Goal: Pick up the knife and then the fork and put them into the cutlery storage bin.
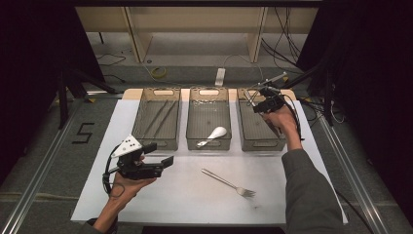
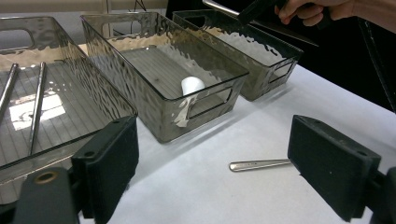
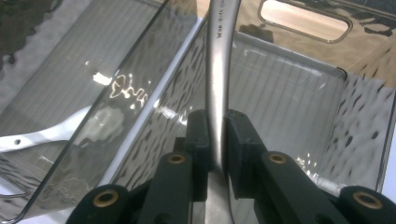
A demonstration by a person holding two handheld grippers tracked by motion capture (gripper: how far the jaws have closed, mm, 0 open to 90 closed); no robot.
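Steel cutlery is partly sorted: two slim metal rods point(image 1: 160, 117) lie in the left smoked-plastic bin point(image 1: 157, 141), a white spoon point(image 1: 213, 135) in the middle one. Your right gripper point(image 1: 258, 100), upper right, pinches a silver utensil handle point(image 3: 218, 84) over the right bin point(image 1: 260, 141). Your left gripper point(image 1: 163, 156) stands wide, empty; the steel fork point(image 1: 229, 183) at lower centre remains.

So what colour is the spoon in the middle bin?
White spoon, clearest in the high view.
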